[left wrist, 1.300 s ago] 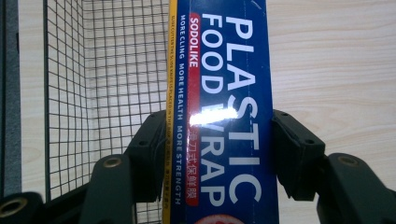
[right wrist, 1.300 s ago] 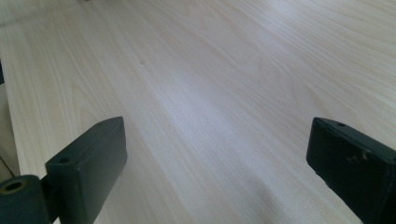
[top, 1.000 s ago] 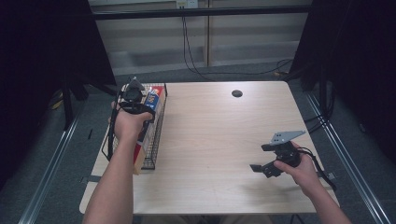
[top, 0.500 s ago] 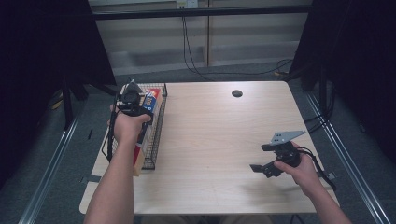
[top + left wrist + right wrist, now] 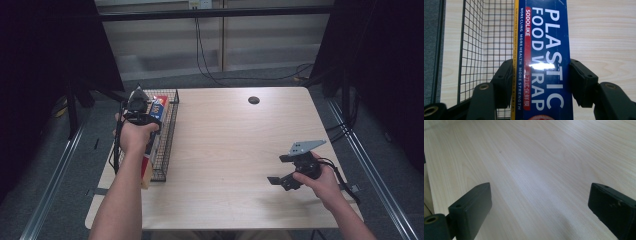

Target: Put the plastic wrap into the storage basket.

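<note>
- At the left of the high view, the left gripper (image 5: 141, 111) sits in the person's left hand (image 5: 134, 136), above a wire basket (image 5: 169, 131) that runs along the left edge of the table (image 5: 235, 150).
- The left gripper is clamped on a long blue box of plastic food wrap (image 5: 158, 111); in the high view the box lies lengthwise in the basket, its far end showing in the upper left of the frame beyond the gripper and its near end hidden under the hand.
- In the left gripper view the box of plastic food wrap (image 5: 544, 60) runs from top to bottom through the middle of the frame, with a black jaw pressed against each long side in the lower half.
- Left of the box in that view, the mesh of the wire basket (image 5: 486, 37) fills the upper left, and pale table wood (image 5: 604, 32) shows at the upper right.
- Near the top centre of the high view, a small dark round hole (image 5: 253, 100) sits in the tabletop.
- At the lower right of the high view, the right gripper (image 5: 278, 177) is held in the right hand (image 5: 320, 182), low over the bare table and well apart from the basket.
- In the right gripper view its jaws stand wide apart at the lower left and lower right corners, with nothing between them but table wood (image 5: 536, 170).
</note>
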The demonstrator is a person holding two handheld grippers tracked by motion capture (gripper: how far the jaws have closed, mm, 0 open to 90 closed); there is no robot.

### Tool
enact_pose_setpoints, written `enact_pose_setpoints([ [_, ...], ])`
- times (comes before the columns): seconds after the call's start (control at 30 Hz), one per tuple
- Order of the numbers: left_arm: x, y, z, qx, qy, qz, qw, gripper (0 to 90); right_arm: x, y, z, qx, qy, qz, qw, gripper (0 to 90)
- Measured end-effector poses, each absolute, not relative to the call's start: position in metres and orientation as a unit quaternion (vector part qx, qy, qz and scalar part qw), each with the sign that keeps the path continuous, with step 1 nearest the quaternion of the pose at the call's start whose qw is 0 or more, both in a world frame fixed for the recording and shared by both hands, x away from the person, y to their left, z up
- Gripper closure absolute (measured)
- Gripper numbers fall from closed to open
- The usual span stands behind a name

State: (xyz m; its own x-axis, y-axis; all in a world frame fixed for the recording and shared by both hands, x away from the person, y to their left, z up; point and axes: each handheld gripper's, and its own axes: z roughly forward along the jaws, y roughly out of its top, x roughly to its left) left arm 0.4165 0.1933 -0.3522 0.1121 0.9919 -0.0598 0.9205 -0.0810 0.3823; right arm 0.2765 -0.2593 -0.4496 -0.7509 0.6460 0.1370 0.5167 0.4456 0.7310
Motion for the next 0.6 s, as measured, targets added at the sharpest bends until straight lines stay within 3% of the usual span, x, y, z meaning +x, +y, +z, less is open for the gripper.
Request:
enact_pose_setpoints([
  [0.6, 0.422, 0.203, -0.365, 0.718, 0.669, 0.109, 0.157, 43.0, 0.277, -0.260, -0.451, 0.341, 0.849, 0.396, 0.081, 4.8],
])
